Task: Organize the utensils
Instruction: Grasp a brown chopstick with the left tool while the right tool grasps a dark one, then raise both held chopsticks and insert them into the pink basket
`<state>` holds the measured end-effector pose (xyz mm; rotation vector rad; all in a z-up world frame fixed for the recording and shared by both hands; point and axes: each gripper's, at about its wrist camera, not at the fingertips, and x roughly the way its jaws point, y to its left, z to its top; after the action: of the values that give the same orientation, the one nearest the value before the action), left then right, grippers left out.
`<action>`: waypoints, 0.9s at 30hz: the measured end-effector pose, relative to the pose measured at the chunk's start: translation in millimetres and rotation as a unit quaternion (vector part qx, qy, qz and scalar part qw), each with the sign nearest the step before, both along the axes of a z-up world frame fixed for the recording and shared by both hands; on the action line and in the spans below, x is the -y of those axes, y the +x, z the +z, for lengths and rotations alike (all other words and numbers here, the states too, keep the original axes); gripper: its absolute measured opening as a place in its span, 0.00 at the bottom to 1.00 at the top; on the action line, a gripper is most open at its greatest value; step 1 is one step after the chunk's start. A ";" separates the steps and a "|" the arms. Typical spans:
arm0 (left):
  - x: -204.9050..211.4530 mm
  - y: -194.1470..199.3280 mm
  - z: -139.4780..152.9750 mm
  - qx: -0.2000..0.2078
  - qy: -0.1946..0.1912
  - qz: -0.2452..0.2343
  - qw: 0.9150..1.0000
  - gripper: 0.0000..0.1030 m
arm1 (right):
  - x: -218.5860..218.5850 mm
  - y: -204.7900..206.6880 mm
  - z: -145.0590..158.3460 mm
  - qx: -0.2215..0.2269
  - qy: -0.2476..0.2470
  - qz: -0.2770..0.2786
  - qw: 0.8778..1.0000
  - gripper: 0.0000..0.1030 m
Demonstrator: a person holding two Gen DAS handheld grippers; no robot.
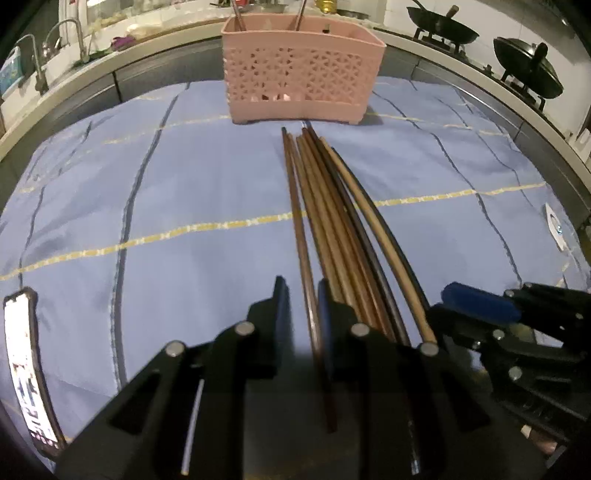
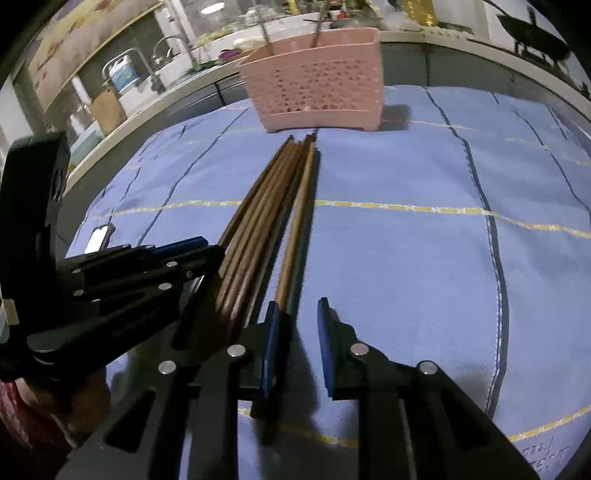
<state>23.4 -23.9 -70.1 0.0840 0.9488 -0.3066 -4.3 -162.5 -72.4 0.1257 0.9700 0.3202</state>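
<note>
Several brown chopsticks (image 1: pixel 332 229) lie in a bundle on the blue cloth, tips toward a pink perforated utensil basket (image 1: pixel 301 81) that holds two utensils. My left gripper (image 1: pixel 303 299) is low over the near end of the bundle, its fingers astride the leftmost dark chopstick (image 1: pixel 299 221) with a gap still showing. My right gripper (image 2: pixel 297 321) is open at the bundle's right side; the tan chopstick (image 2: pixel 295 229) runs by its left finger. The bundle (image 2: pixel 258 221) and the basket (image 2: pixel 317 77) show in the right wrist view, with the left gripper (image 2: pixel 177 254) at the left.
A phone (image 1: pixel 27 369) lies on the cloth at the left. The blue striped cloth (image 1: pixel 166 221) covers the table. Behind it runs a counter with a sink and taps (image 1: pixel 37 62) at the left and two woks (image 1: pixel 443 26) on a stove at the right.
</note>
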 end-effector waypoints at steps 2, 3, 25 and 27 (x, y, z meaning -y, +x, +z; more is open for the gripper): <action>0.0 1.0 0.0 0.002 0.003 0.000 1.000 0.17 | -0.6 1.0 -0.1 0.000 -0.002 0.002 1.000 0.21; -0.1 0.9 0.0 0.003 0.004 0.000 1.000 0.17 | -2.6 1.4 0.0 0.000 -0.007 0.004 1.000 0.21; -31.3 -21.1 0.9 -0.029 0.014 -0.018 0.999 0.08 | 26.7 -7.8 -7.0 -0.016 -0.036 0.005 0.999 0.06; -23.6 -7.8 2.2 -0.029 0.028 -0.025 0.999 0.08 | 22.1 8.3 -5.8 -0.019 -0.040 0.011 0.999 0.07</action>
<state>15.6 -0.3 -68.0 0.1517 1.0133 -0.3294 4.1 -184.6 -78.2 0.0497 1.0217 0.2993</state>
